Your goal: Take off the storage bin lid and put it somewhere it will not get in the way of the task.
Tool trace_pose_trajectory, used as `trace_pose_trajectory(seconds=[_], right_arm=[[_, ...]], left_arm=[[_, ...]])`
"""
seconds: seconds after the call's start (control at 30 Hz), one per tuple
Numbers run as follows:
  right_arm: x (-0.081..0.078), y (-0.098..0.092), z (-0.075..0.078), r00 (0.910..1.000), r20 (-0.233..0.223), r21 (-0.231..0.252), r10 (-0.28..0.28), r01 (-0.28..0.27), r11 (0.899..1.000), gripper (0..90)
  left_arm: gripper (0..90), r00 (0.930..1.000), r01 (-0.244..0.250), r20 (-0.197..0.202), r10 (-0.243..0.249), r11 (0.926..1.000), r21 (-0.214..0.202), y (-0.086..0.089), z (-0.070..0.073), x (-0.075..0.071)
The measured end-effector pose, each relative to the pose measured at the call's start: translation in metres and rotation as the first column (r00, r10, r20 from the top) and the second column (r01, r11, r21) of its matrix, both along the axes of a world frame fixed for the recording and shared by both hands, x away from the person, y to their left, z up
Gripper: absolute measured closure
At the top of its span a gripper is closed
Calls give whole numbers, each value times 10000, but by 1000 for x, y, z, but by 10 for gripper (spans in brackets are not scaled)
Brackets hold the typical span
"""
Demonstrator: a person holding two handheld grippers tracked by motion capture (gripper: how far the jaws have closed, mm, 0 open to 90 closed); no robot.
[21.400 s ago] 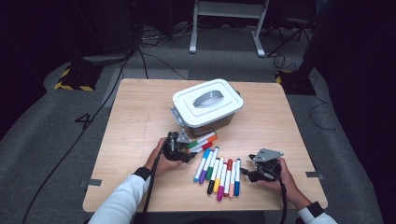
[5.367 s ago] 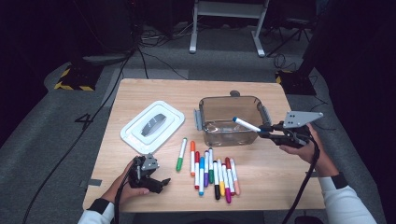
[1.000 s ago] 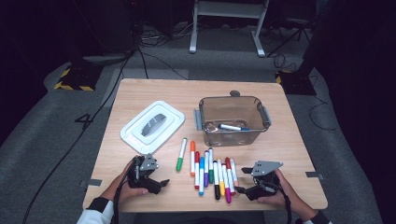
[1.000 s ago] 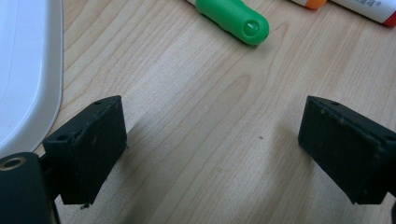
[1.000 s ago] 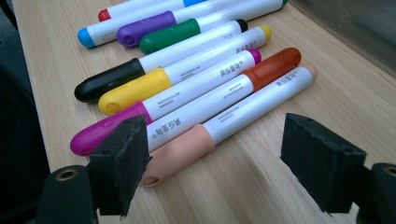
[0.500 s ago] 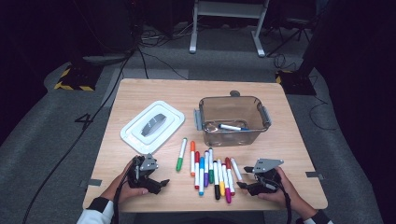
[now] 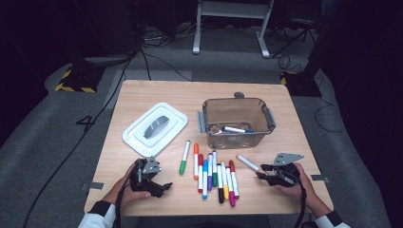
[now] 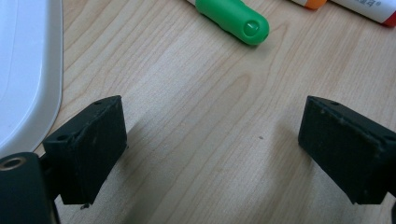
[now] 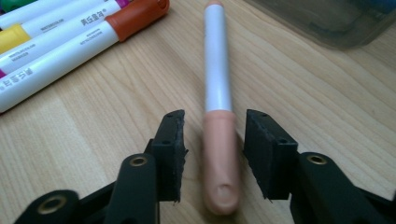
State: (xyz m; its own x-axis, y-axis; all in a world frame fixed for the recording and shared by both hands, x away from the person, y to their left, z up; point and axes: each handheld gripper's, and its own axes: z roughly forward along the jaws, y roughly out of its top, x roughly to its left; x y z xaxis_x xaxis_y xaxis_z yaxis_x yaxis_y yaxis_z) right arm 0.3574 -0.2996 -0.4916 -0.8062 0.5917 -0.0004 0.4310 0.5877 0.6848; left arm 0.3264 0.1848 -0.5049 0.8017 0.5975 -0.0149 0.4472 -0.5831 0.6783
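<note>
While the peach-capped marker lies loose on the table, entries run from the person's edge outward, each placed against the clear bin.

Right gripper [image 9: 212,154]: near side of the bin, at the table's front right; jaws have just been closing, the marker's cap between them, small gaps on both sides, so not yet clamped.
Left gripper [image 8: 210,154]: well to the bin's near left; jaws spread wide over bare wood, holding nothing.
Peach-capped marker [image 9: 218,112]: flat on the table [image 7: 142,95], just in front of the bin, apart from the row.
Handling, judged: light, stiff, round, smooth plastic; likely to roll or pivot if pinched far off centre. Best taken across the barrel near the cap's seam.
Marker row [image 7: 214,175]: near left of the bin, side by side; green marker [image 7: 184,156] lies a little apart.
Clear bin [image 7: 237,107]: open; blue-tipped marker [image 7: 236,129] inside.
White lid [image 7: 154,128]: left of the bin, flat.
Hard to make out: other contents of the bin; small print on the barrels.
</note>
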Motion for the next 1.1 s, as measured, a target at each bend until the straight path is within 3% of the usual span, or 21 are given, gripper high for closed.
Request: trace_pose_trajectory(seconds=[0.27, 0.5, 0.6, 0.87, 1.1], right_arm=[[9, -4, 1, 10000, 54, -53, 17, -16, 10000, 738], [13, -5, 1, 9996, 87, -107, 261, -260, 9996, 744], [12, -5, 3, 9980, 141, -167, 622, -620, 9979, 744], [4, -8, 24, 9891, 550, 374, 1365, -1387, 9896, 756], [6, -8, 29, 9862, 691, 257, 1501, -1522, 9880, 756]], left_arm=[[83, 10000, 1, -6, -1, 10000, -5, 0, 0, 0], [82, 10000, -2, -5, 2, 10000, -2, 0, 0, 0], [82, 10000, -10, -3, 10, 10000, -15, 0, 0, 0], [82, 10000, 2, -5, -2, 10000, -2, 0, 0, 0], [82, 10000, 4, -2, -4, 10000, -13, 0, 0, 0]])
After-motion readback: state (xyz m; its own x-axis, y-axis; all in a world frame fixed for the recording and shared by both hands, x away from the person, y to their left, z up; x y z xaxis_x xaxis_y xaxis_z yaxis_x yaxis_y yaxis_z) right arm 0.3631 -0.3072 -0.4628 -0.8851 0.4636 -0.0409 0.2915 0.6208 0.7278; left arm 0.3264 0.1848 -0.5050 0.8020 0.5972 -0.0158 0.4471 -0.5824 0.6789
